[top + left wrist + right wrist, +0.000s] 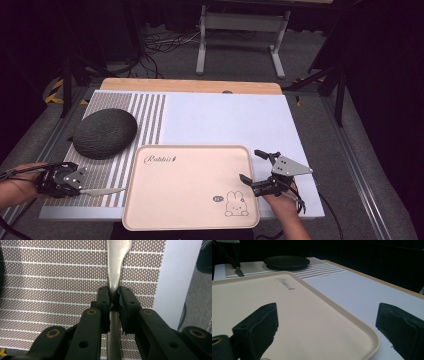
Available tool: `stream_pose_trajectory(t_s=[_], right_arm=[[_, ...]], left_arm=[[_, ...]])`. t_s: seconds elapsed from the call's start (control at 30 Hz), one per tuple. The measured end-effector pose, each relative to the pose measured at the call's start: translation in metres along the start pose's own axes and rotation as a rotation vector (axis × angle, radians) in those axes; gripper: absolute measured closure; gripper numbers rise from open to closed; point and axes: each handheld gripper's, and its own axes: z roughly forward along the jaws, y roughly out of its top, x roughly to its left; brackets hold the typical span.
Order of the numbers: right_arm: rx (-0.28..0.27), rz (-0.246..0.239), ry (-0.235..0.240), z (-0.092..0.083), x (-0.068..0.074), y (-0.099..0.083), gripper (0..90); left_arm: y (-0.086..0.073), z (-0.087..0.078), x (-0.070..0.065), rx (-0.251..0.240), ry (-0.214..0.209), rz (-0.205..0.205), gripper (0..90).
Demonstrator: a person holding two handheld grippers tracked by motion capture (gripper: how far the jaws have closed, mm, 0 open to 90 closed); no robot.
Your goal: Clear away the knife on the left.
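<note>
Here the tray point(190, 187) lies square before me, its right rim between my right gripper's point(252, 167) spread jaws, steadying nothing yet. My left gripper point(113, 296) is clenched on the knife's point(117, 262) handle, blade flat over the striped mat point(112, 172), aimed trayward.

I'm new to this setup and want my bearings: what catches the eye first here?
A big cream tray with a rabbit drawing sits at the table's near edge. To its left, the left tool pinches a metal knife over the striped mat. The right tool stands open at the tray's right rim.
</note>
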Motion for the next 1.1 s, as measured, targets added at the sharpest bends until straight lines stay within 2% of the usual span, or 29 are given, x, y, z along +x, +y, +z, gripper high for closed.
stream_pose_trajectory(t_s=[0.13,0.4,0.47,0.63,0.67,0.77,0.83,0.97,1.0,1.03,1.07,1.1], right_arm=[[0.001,0.002,0.003,0.000,0.000,0.000,4.9],[-0.001,0.002,0.004,0.000,0.000,0.000,4.9],[-0.002,0.003,0.006,0.000,0.000,0.000,4.9],[-0.005,0.003,0.004,-0.001,0.000,0.001,4.9],[-0.006,0.002,0.005,-0.001,0.000,0.001,4.9],[-0.008,0.001,0.007,-0.001,0.000,0.001,4.8],[-0.009,0.001,0.006,-0.002,0.000,0.001,4.8],[-0.012,-0.002,0.003,-0.003,-0.001,0.002,4.8],[-0.013,-0.002,0.001,-0.003,-0.001,0.002,4.8],[-0.013,-0.002,0.001,-0.004,-0.001,0.003,4.8],[-0.013,-0.002,0.001,-0.004,-0.001,0.003,4.8],[-0.016,-0.003,-0.001,-0.005,-0.001,0.003,4.8]], left_arm=[[0.001,0.000,0.000,0.004,-0.003,0.001,80.0],[0.007,-0.001,0.000,0.046,-0.002,0.002,80.4],[0.008,-0.002,0.001,0.048,-0.015,-0.013,80.4],[0.006,-0.013,0.003,0.027,-0.005,-0.062,80.5],[0.006,-0.013,0.003,0.027,-0.005,-0.062,80.5],[0.005,-0.023,0.004,0.012,0.004,-0.124,80.5],[0.007,-0.034,0.005,-0.025,-0.001,-0.187,80.5],[0.012,-0.045,0.006,-0.089,-0.012,-0.250,80.5],[0.012,-0.045,0.006,-0.089,-0.012,-0.250,80.5],[0.015,-0.049,0.006,-0.124,-0.013,-0.276,80.4],[0.015,-0.049,0.006,-0.124,-0.013,-0.276,80.5],[0.017,-0.052,0.006,-0.146,-0.016,-0.298,80.5]])
